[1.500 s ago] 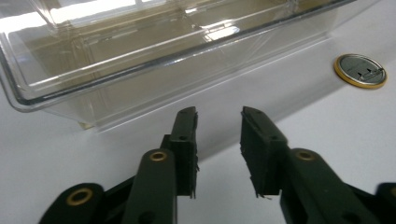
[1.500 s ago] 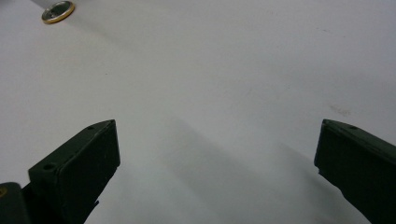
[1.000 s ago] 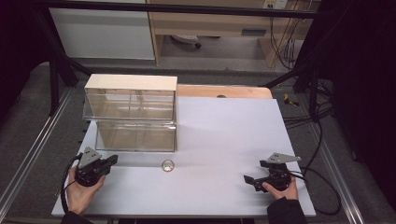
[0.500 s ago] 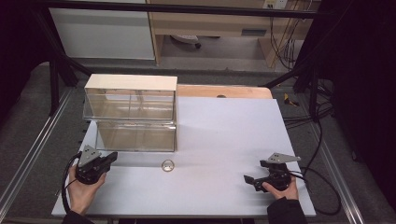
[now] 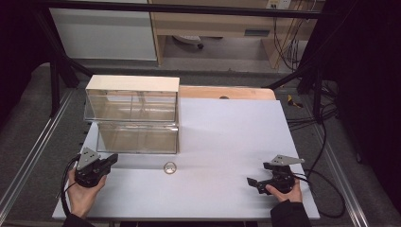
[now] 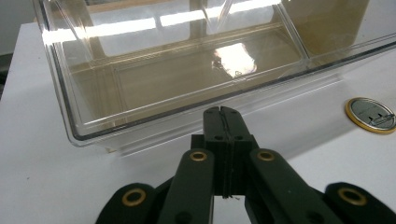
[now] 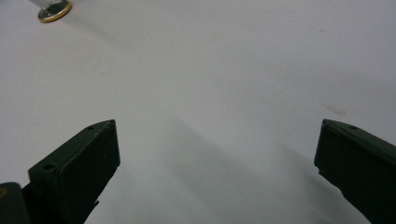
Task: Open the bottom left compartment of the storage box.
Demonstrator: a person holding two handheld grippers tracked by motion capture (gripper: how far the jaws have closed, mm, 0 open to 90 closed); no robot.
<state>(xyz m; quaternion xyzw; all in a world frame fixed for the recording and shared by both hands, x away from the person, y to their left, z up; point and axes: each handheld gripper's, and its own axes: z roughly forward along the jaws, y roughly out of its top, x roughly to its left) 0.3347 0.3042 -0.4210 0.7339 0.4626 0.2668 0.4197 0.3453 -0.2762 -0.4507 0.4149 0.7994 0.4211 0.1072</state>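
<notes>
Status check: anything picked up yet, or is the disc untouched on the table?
Nothing done yet. The gold-rimmed disc lies loose on the table, in front of the clear drawer box. Left gripper is shut and empty; right gripper is open and empty. Everything remains.

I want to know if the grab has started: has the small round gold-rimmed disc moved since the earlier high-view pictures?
No. The gold-rimmed disc lies at the same spot on the white table, just in front of the clear box, as before, apart from both grippers.

White table [image 5: 227,132]; wooden board [image 5: 236,92] at far edge; possibly shelving [image 5: 213,23] behind.
</notes>
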